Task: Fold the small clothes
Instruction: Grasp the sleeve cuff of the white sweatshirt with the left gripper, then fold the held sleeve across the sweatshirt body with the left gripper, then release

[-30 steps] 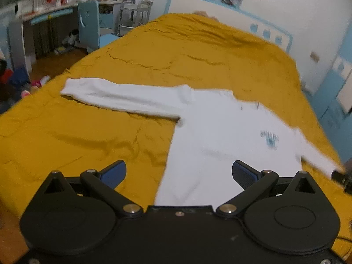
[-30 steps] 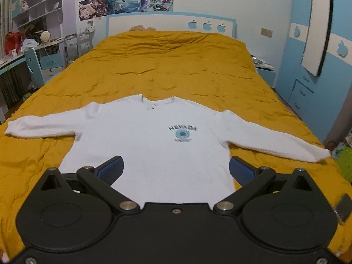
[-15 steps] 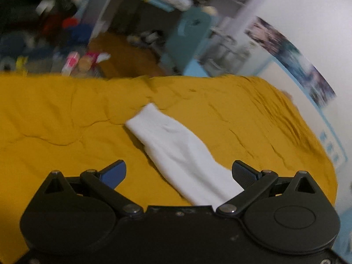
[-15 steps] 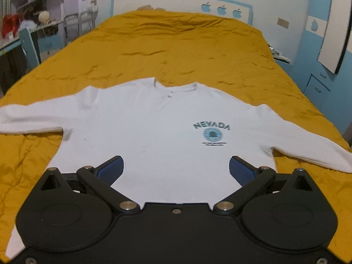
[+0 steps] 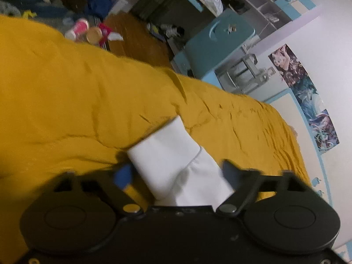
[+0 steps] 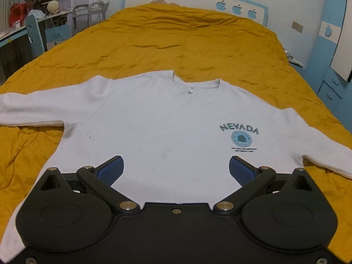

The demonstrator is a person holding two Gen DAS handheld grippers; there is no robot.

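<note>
A white long-sleeved shirt [image 6: 167,118] with a "NEVADA" print lies flat, front up, on the yellow bedspread [image 6: 198,39]. In the left wrist view its sleeve cuff [image 5: 167,147] runs between the fingers of my left gripper [image 5: 176,173], whose jaws are closing around it; the view is blurred and I see no firm pinch on the cloth. My right gripper [image 6: 176,169] hovers open over the shirt's lower front, near the hem, with nothing between its blue pads [image 6: 112,169].
Beside the bed's left side stand a blue chair [image 5: 215,37] and a cluttered desk with shelves [image 6: 33,6]. Toys and bottles [image 5: 88,30] litter the floor there. A headboard [image 6: 198,2] and blue cabinets [image 6: 330,83] border the far end and right side.
My left gripper swung out along the left sleeve to its cuff, rolled and dropped, and its jaws have narrowed. My right gripper came lower and closer to the shirt's front.
</note>
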